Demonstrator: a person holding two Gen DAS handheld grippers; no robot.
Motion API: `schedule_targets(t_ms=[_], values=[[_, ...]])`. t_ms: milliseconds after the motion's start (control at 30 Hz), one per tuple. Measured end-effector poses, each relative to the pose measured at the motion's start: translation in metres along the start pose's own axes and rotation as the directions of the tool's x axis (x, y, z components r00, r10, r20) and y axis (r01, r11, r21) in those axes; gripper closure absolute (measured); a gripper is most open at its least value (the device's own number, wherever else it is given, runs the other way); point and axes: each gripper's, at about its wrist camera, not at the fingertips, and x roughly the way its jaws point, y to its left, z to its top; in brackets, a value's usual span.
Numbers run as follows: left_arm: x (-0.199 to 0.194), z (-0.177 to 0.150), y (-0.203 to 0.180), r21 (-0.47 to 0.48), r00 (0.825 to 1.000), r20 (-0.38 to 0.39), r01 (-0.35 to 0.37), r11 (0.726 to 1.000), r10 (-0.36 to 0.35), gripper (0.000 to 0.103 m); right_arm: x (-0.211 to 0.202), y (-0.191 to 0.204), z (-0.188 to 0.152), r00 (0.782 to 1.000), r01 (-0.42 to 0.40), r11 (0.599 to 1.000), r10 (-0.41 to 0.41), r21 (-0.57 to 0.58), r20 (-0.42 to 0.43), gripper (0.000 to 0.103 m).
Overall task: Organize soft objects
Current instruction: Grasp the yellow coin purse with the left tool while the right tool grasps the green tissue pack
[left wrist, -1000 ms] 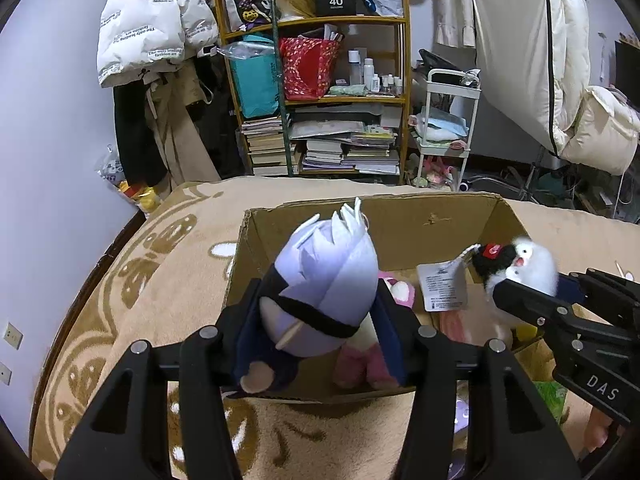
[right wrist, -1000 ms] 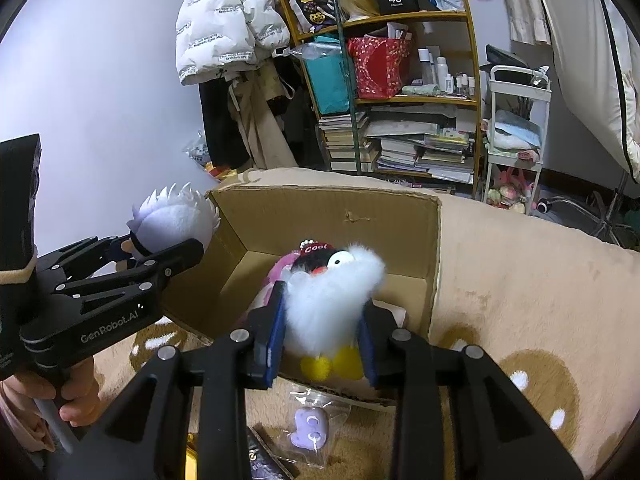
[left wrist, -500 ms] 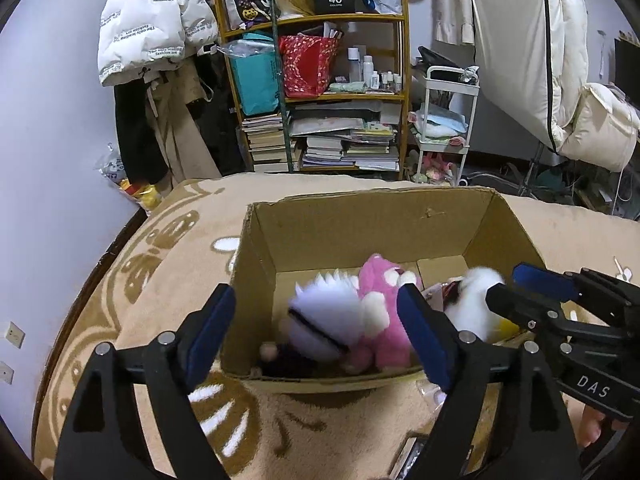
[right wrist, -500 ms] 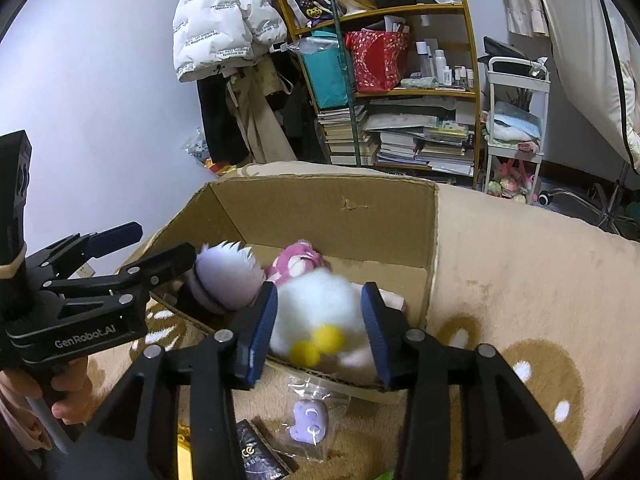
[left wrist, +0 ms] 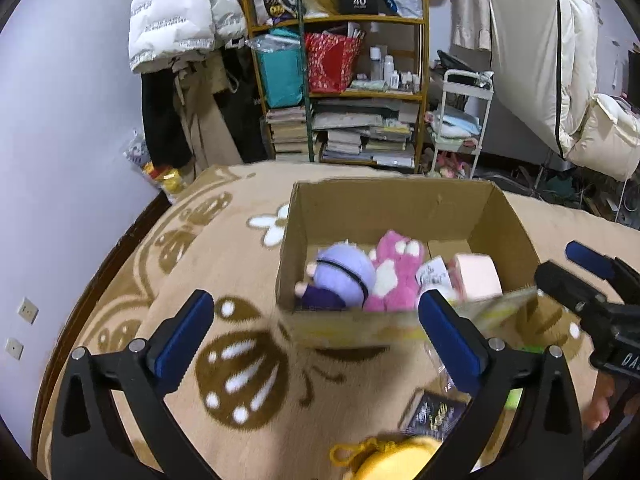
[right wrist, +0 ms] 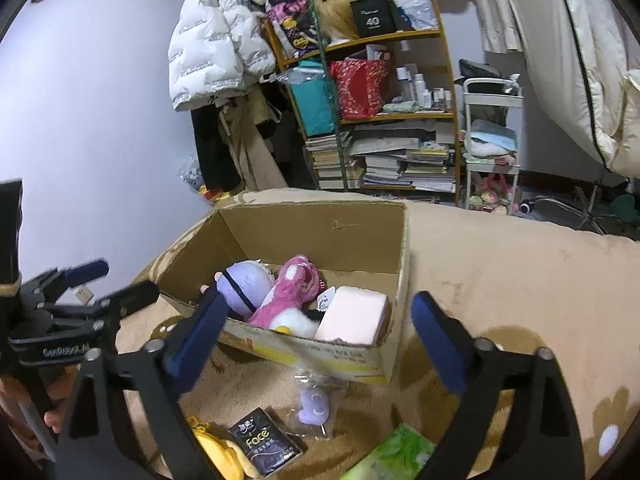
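An open cardboard box (left wrist: pixel 384 208) (right wrist: pixel 320 224) stands on the tan patterned blanket. In it lie a lavender-haired plush doll (left wrist: pixel 344 274) (right wrist: pixel 245 285), a pink plush (left wrist: pixel 394 270) (right wrist: pixel 290 292), a white fluffy plush (right wrist: pixel 292 322) and a pale pink block (left wrist: pixel 476 278) (right wrist: pixel 352 314). My left gripper (left wrist: pixel 316 324) is open and empty, in front of and above the box. My right gripper (right wrist: pixel 316 320) is open and empty, also before the box. Each gripper shows at the edge of the other's view.
On the blanket before the box lie a bagged small purple toy (right wrist: pixel 316 402), a dark tissue pack (right wrist: pixel 266 442) (left wrist: pixel 436 418), a yellow plush (left wrist: pixel 394 462) (right wrist: pixel 216 454) and a green pack (right wrist: pixel 396 454). A cluttered shelf (left wrist: pixel 344 80) and a white cart (right wrist: pixel 492 140) stand behind.
Both grippers opened and dropped their plush toys into the box, then drew back toward me. The lavender-haired doll and the white plush now lie in the box.
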Motion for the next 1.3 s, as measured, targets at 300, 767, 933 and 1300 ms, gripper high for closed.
schedule_targets(t_ms=[300, 767, 933, 1300], values=[[-0.025, -0.024, -0.008, 0.035, 0.995, -0.091, 0.036, 0.999, -0.032, 0.002, -0.026, -0.002, -0.006, 0.999, 0.002, 0.999, 0.000, 0.046, -0.032, 0.000], [-0.011, -0.060, -0.034, 0.098, 0.958, -0.276, 0.105, 0.990, -0.074, 0.002, -0.042, -0.008, -0.033, 0.989, 0.056, 0.989, -0.035, 0.140, -0.144, 0.000], [0.007, -0.069, -0.047, 0.120, 0.931, -0.354, 0.143, 0.982, -0.092, 0.002, -0.030, -0.006, -0.040, 0.977, 0.102, 0.987, -0.076, 0.125, -0.197, 0.000], [0.038, -0.090, -0.065, 0.199, 0.877, -0.479, 0.157, 0.967, -0.044, 0.002, 0.011, -0.028, -0.064, 0.915, 0.191, 0.967, -0.113, 0.169, -0.386, 0.000]])
